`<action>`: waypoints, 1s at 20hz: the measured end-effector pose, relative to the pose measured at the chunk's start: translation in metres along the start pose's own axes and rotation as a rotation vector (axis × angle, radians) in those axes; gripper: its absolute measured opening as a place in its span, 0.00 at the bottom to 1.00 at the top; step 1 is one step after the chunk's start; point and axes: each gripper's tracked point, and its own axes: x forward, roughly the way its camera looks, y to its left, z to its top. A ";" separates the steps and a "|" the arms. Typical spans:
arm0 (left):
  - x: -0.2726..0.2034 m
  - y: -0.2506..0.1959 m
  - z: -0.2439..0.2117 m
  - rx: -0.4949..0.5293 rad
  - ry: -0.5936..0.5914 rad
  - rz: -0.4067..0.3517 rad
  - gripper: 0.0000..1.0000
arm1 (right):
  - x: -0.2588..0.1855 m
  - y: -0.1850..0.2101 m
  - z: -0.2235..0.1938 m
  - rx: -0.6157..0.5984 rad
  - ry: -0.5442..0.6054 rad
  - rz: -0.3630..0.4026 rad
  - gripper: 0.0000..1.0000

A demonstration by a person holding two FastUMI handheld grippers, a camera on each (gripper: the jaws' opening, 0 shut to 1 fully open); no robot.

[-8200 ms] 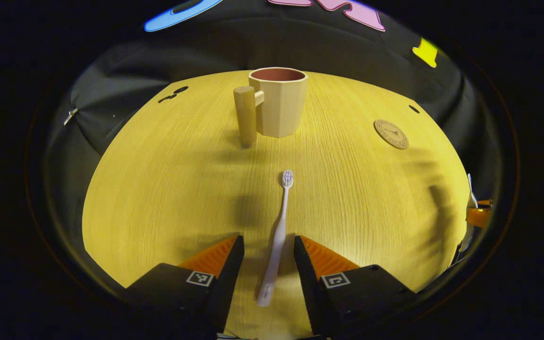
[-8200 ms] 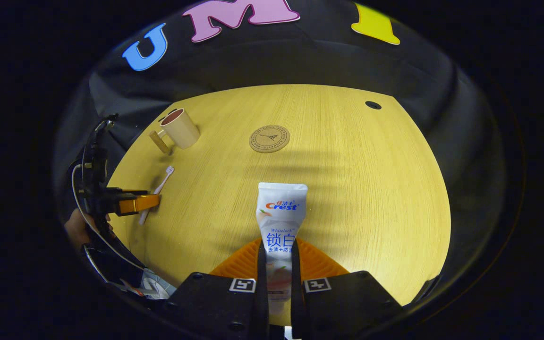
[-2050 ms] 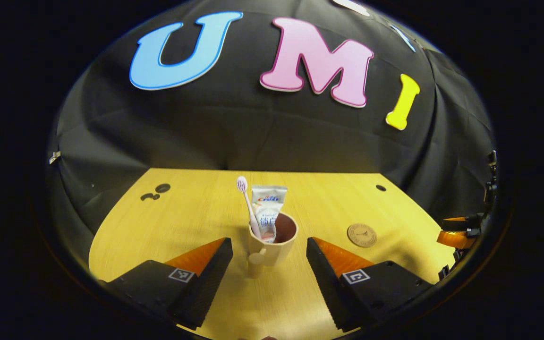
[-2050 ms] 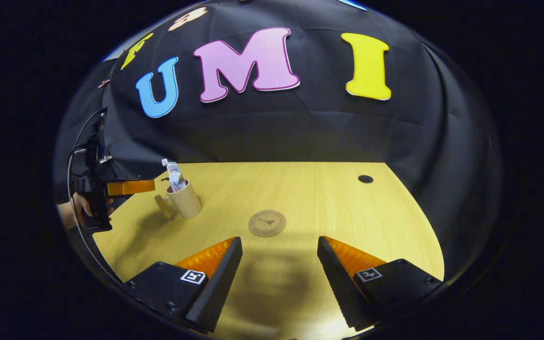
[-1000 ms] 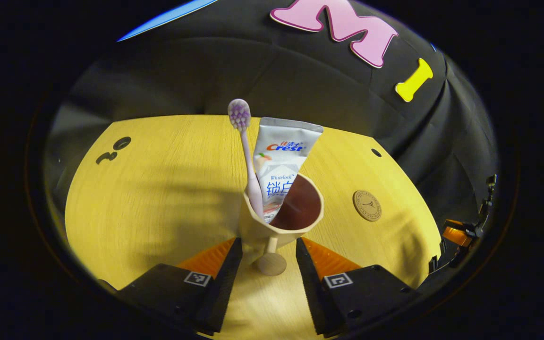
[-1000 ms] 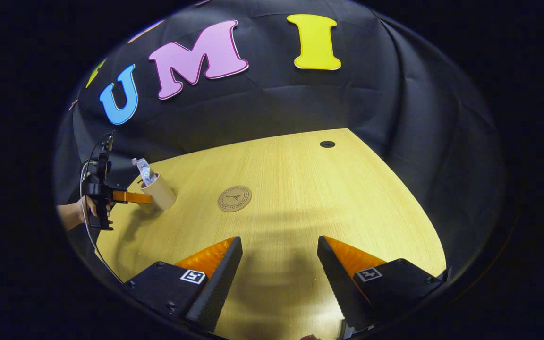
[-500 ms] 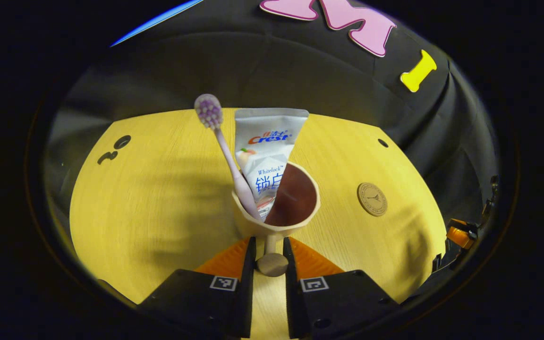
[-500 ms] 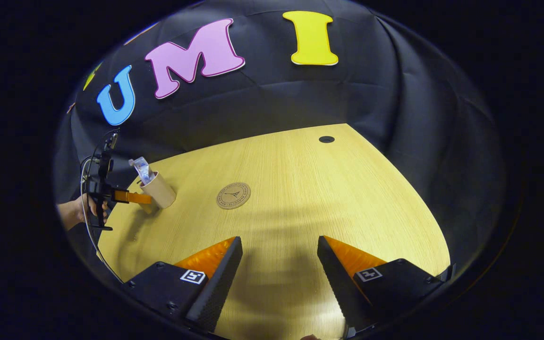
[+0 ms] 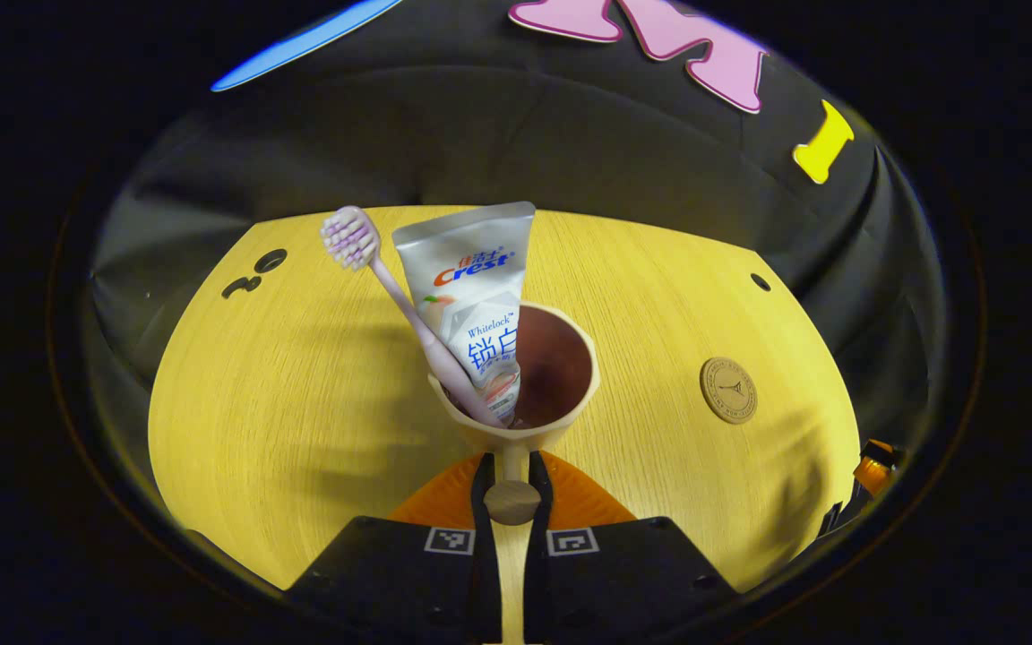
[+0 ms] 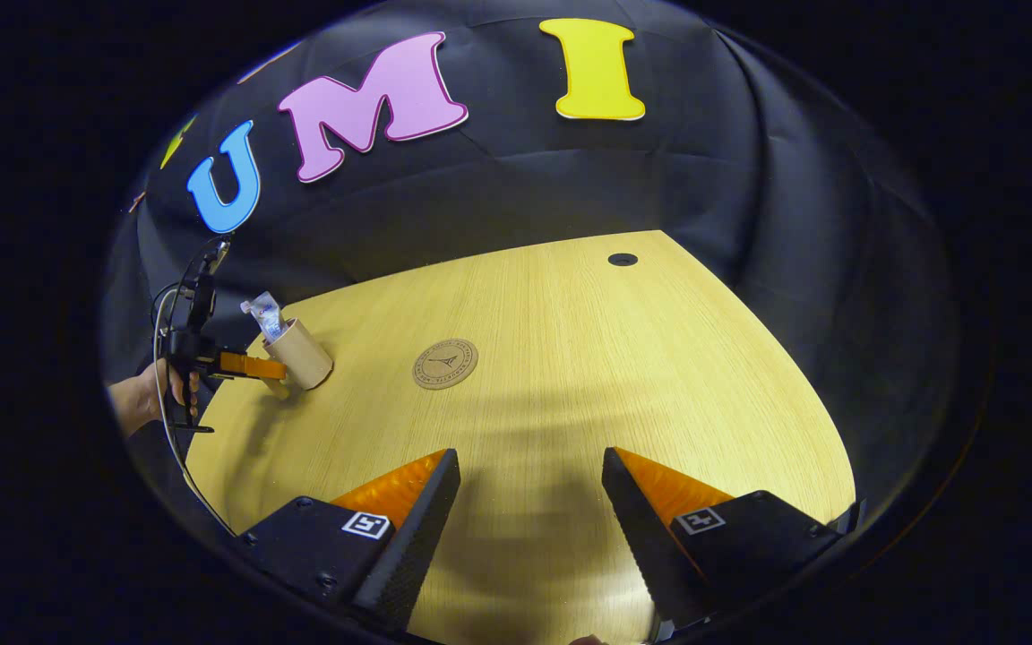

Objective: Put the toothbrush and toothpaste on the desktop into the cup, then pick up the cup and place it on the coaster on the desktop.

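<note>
Left gripper (image 9: 509,488): my two fingers are clamped from both sides on the handle (image 9: 511,502) of the cup (image 9: 516,421), which reaches me end-on as a round knob on a short stem. Right gripper (image 10: 529,502): fingers wide apart over bare desktop (image 10: 623,376), nothing between them.

Cup: beige outside, dark reddish inside. In the right gripper view it tilts, mouth leaning away from the left gripper (image 10: 252,365), with a hand (image 10: 144,394) behind that gripper at the frame's edge. Whether the base touches the desktop I cannot tell from either view; the underside is hidden behind its own rim in the left gripper view.

Toothbrush (image 9: 399,309): pale pink, standing in the cup, leaning left, bristle head up and clear of the rim. Lower end hidden inside the cup.

Toothpaste (image 9: 476,296): tube standing in the cup just right of the toothbrush, flat crimped end up, lower end hidden in the cup. Front carries print in red and blue; I leave it unread. In the right gripper view the tube (image 10: 265,315) is small and hard to make out, and I cannot pick out the toothbrush there.

Coaster (image 9: 728,390): round, brown, flat on the desktop to the right of the cup and well apart from it. It bears a ring of lettering too small to read around a small dark central mark. Same coaster in the right gripper view (image 10: 445,363), between cup (image 10: 301,354) and my open fingers.

Right gripper (image 9: 870,466) is cut off at the edge of the left gripper view.
</note>
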 end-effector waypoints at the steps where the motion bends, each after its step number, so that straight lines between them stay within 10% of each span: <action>1: -0.003 0.002 0.001 -0.012 -0.013 0.006 0.15 | -0.001 -0.001 0.000 -0.003 -0.002 -0.001 0.98; 9: -0.035 -0.004 0.029 0.007 -0.118 0.015 0.14 | -0.007 -0.004 0.007 -0.028 -0.014 0.008 0.98; 20: -0.013 -0.147 0.035 0.301 -0.110 -0.226 0.14 | -0.038 -0.007 0.001 -0.015 -0.038 0.016 0.99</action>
